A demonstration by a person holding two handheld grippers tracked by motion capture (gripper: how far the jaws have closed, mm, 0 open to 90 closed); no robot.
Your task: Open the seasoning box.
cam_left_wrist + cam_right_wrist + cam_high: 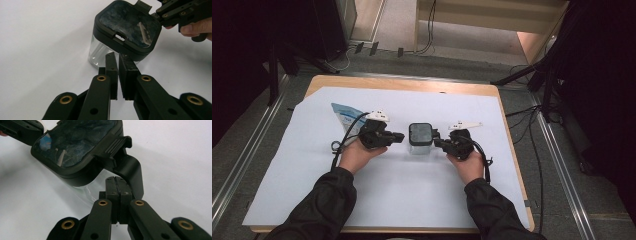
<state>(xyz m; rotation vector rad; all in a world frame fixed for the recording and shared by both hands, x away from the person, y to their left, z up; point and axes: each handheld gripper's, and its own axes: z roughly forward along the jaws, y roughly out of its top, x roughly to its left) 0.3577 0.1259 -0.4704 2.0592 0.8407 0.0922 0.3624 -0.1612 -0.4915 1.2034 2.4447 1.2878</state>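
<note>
Item: clear container (420, 141) with dark latched lid, desk (402, 90) centre; rigid, light, slippery-walled, best held by lid rim; left gripper (401, 137) at 9 o'clock and right gripper (437, 142) at 3 o'clock, fingers closed, empty.

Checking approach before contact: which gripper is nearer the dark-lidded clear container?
Right. The right gripper has its shut tips at the container's handle side. The left gripper, also shut, sits just off the opposite side.

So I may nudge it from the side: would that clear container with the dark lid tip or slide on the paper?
The container probably slides rather than tips: it looks squat with a broad base. Its clear walls look rigid and smooth, so likely slippery for jaws. The white paper beneath may let it skid.
</note>
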